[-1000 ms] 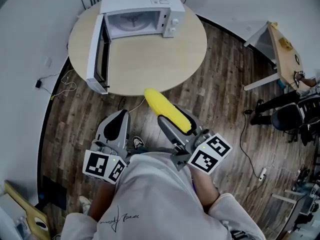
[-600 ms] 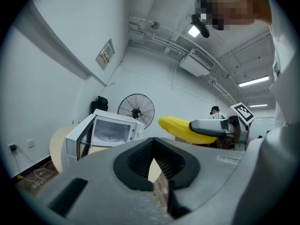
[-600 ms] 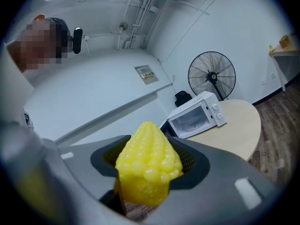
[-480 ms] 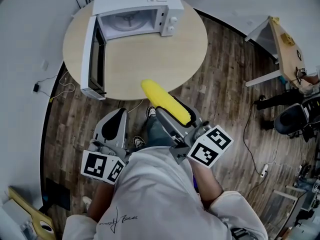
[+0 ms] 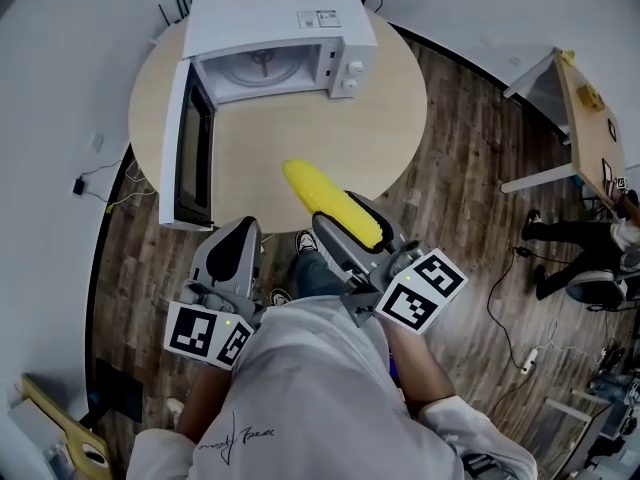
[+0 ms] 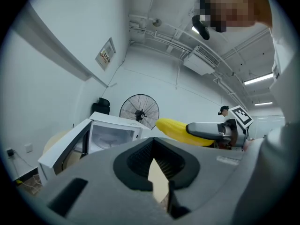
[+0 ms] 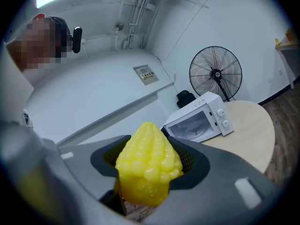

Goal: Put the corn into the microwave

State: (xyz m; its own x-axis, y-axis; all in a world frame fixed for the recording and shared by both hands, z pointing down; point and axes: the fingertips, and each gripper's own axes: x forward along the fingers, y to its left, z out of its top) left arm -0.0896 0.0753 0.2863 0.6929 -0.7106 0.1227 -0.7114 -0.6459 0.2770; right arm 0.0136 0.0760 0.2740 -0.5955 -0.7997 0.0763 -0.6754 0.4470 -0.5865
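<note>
Two grippers sit close in front of the person, each with a black-and-white marker cube at its back. The left gripper [image 5: 240, 232] carries nothing: in the left gripper view its grey jaws stand together, with only a sliver of pale tabletop showing through the ribbed dark recess between them. The right gripper [image 5: 352, 230] is clamped on the corn [image 5: 318, 196], with the pads pressing on the cob's rear half and the jaws spread wide around it.

The corn is a glossy yellow cob with rows of rounded kernels and a tapering blunt tip. It looks like moulded plastic, though that is a judgement. Its long axis runs along the jaws, and the free tip points ahead and slightly left. From the head view that tip lies over the near edge of the round table [image 5: 330, 133], a smooth top of pale wood colour standing on dark plank flooring [image 5: 455, 183].

The white, boxy microwave [image 5: 285, 13] is farther back on the table, ahead and left of the cob's tip. Its cavity [image 5: 265, 63] faces the person, and a glass turntable shows inside. The door [image 5: 190, 148] is swung fully out to the left, so the opening is clear. The corn-bearing right hand therefore has a nearly straight, tip-first path forward and a little left, while the empty left gripper sits on the door's side.

A black pedestal fan [image 7: 215, 73] stands against the white wall behind the microwave.
</note>
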